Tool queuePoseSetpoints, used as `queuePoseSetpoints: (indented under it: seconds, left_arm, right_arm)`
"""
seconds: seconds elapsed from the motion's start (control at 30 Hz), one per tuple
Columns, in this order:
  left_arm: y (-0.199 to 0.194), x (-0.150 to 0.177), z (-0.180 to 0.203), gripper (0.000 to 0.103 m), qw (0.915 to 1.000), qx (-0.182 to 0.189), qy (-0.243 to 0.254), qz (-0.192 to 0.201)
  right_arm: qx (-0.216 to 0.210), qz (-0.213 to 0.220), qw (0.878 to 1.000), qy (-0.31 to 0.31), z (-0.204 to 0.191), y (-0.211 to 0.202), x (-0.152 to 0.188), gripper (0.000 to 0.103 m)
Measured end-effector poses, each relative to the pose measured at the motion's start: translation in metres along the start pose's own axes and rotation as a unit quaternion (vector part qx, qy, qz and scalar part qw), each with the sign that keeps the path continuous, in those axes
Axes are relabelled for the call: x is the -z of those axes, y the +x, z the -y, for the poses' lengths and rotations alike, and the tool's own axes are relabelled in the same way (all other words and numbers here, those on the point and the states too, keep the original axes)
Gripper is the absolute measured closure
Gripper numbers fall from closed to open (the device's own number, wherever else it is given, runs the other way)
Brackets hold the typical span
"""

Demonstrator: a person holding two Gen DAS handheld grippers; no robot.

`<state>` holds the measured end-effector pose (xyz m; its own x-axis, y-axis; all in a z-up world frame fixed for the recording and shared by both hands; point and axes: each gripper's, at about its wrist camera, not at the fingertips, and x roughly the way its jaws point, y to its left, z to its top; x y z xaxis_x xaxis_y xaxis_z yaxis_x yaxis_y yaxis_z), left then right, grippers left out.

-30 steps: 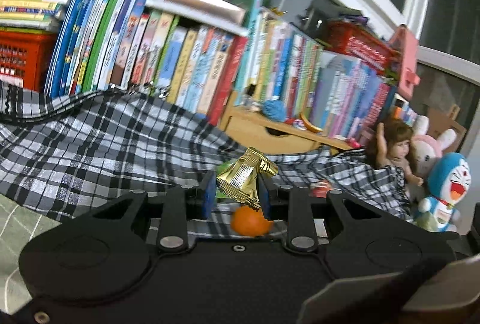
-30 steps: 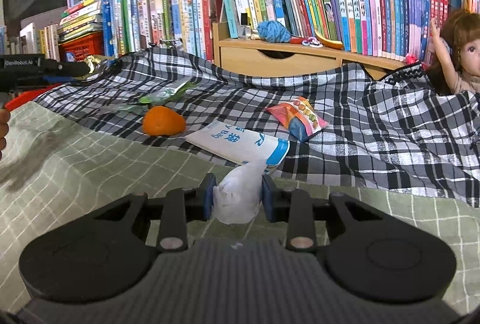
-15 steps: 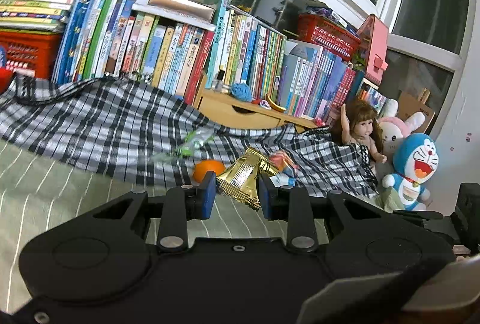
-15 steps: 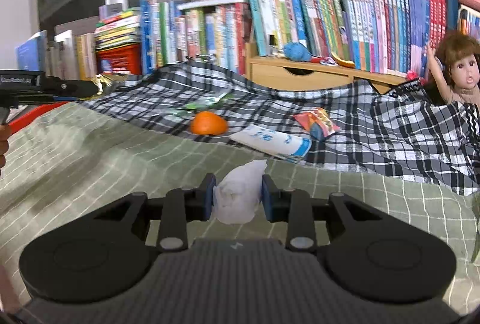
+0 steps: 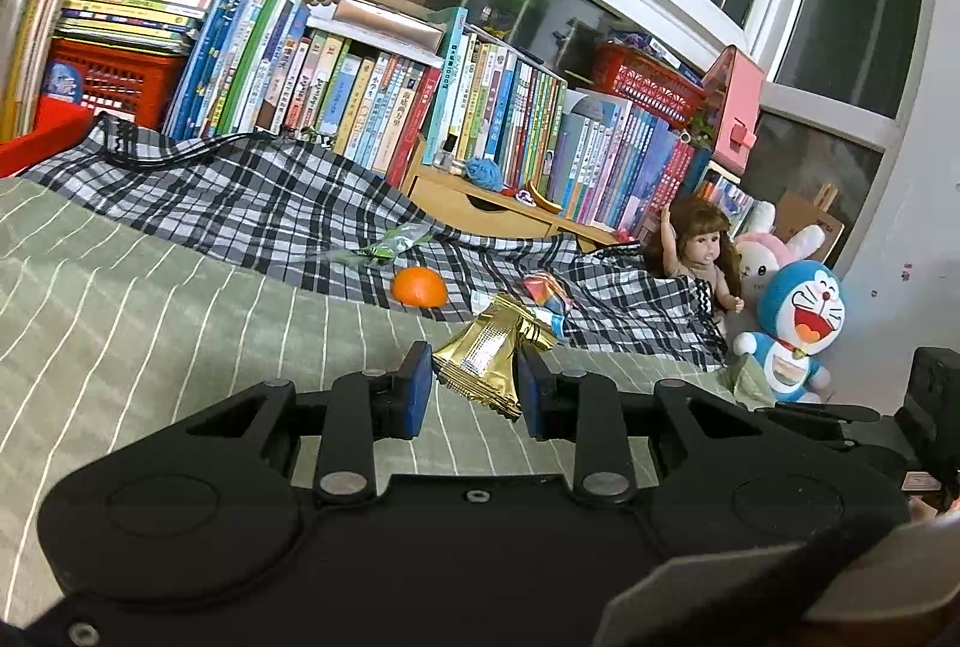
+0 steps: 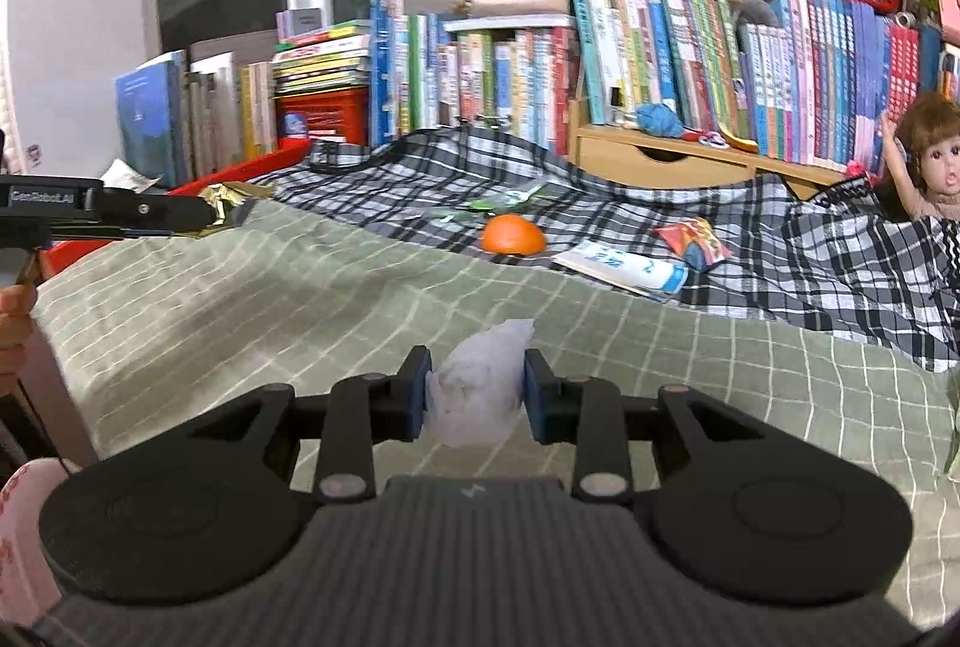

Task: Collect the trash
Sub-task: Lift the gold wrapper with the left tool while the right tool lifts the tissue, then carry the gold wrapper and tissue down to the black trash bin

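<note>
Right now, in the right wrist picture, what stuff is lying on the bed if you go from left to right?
Green clear wrapper → orange → white and blue packet → red snack bag → doll.

Glossy foil wrapper (image 5: 487, 360); tissue (image 6: 477, 390) prob. paper.

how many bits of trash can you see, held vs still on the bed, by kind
Held wrappers: 1, gold wrapper in the left gripper
Held tissues: 1, tissue in the right gripper
Bed wrappers: 3, green, red, white-blue
Bed peel: 1, orange
Total: 6
</note>
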<state>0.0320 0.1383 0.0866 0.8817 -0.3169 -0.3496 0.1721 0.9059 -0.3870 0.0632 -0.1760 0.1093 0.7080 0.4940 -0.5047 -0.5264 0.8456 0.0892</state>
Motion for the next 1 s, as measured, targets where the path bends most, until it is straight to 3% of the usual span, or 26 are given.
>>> queuePoseSetpoints:
  seconds: [0.4,1.0]
  left_arm:
    - [-0.061,0.030,0.014,0.074,0.9999,0.008,-0.004,0.009]
    - [-0.110,0.115,0.035,0.074,0.9997,0.008,-0.002,-0.024]
  right_arm:
    - [-0.021,0.011,1.000,-0.007,-0.038,-0.039,0.014,0.064]
    - [-0.051,-0.031,0.998,-0.011,-0.078,-0.073,0.074,0.064]
